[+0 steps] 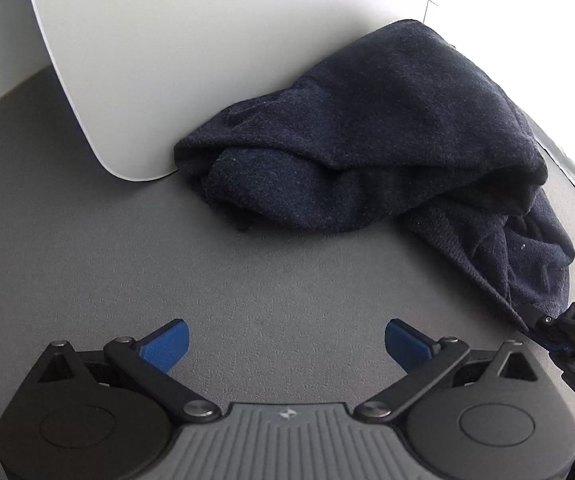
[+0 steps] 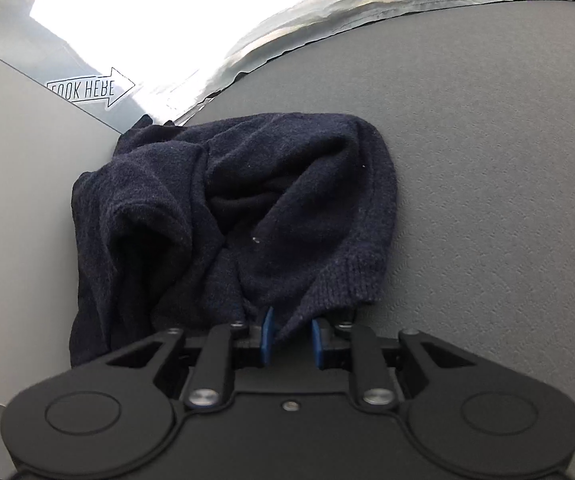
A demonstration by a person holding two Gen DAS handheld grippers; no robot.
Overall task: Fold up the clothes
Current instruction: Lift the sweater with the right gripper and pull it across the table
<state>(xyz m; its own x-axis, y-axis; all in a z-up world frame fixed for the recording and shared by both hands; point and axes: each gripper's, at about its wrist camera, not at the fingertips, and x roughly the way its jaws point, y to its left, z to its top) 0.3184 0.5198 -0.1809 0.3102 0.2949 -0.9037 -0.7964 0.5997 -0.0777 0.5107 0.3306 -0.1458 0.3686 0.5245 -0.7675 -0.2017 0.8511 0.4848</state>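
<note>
sweater (image 2: 231,216) hem sits pinched in right tool (image 2: 291,338); left tool (image 1: 285,342), spread wide, hovers nearby.

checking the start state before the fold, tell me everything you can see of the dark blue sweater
The dark blue sweater is a fine knit, wool-like, with a ribbed hem and a few pale lint specks. It lies unfolded in a crumpled heap on the grey textured tabletop, bunched into deep folds, with one side resting against a white board. The right gripper is shut on the ribbed hem at the near edge. The left gripper is open and clear of it.
</note>
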